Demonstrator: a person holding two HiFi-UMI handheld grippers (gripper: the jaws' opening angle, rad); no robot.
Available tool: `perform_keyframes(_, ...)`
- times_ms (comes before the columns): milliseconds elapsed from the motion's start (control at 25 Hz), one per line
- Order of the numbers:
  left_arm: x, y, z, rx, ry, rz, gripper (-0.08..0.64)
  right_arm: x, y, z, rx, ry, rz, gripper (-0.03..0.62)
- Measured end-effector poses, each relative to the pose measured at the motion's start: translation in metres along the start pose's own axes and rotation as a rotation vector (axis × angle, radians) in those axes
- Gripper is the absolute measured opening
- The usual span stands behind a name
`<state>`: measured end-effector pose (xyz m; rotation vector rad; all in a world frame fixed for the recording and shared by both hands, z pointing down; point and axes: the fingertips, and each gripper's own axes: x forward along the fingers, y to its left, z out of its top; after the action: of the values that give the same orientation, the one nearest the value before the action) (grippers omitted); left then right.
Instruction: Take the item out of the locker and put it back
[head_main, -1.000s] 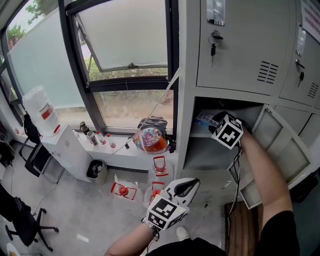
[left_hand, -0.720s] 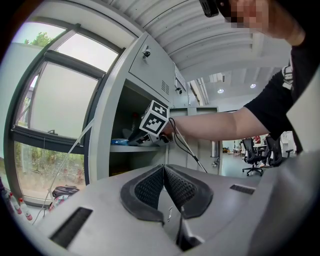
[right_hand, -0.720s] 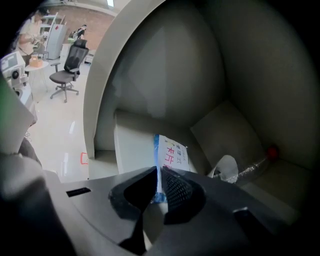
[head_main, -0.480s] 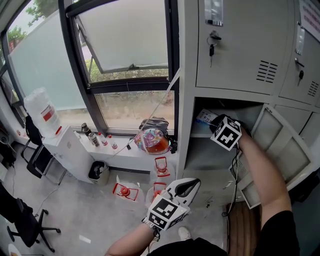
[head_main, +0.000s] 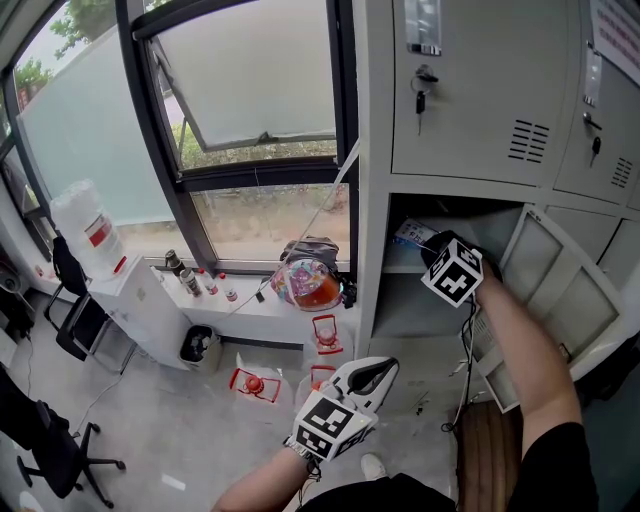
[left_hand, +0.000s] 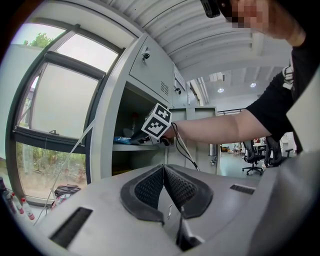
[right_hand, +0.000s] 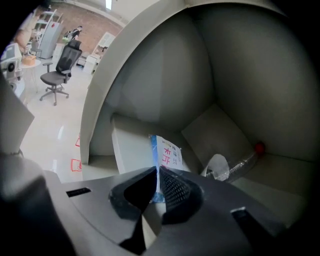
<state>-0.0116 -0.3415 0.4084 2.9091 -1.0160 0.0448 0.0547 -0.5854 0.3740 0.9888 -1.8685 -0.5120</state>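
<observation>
My right gripper (head_main: 428, 243) reaches into the open locker compartment (head_main: 405, 305). Its jaws have just been closing and now pinch the near edge of a blue and white printed packet (right_hand: 167, 154), which stands on edge between the pads. From the head view the packet (head_main: 408, 232) lies on the shelf at the compartment's left. In the left gripper view the right gripper (left_hand: 137, 140) shows with its marker cube at the shelf. My left gripper (head_main: 377, 371) hangs low in front of me, pointing level at the locker, shut (left_hand: 164, 174) and empty.
A clear plastic bottle (right_hand: 234, 165) with a red cap lies on the shelf to the packet's right. The locker door (head_main: 560, 300) swings open to the right. Closed doors with keys (head_main: 425, 85) are above. Left are a window sill with a bag (head_main: 305, 280) and red items on the floor (head_main: 255, 383).
The right hand with its marker cube stays at the locker shelf, shifted only slightly. The left gripper has not moved.
</observation>
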Motion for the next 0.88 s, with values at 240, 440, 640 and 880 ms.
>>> perform_keyframes(240,-0.022,0.001,0.000,-0.001,-0.003,0.022,0.017,-0.023,0.002,0.002,0.034,-0.020,-0.042,0.072)
perform_keyframes(440,-0.047,-0.005,0.000,-0.017,-0.006,0.037,0.017,-0.052,0.012,0.004,0.062,-0.028,-0.068,0.072)
perform_keyframes(640,-0.073,-0.019,-0.005,-0.018,0.000,0.031,0.017,-0.086,0.029,0.000,0.100,-0.044,-0.101,0.071)
perform_keyframes(880,-0.102,-0.040,-0.015,-0.031,0.012,0.012,0.017,-0.136,0.060,-0.006,0.161,-0.079,-0.137,0.071)
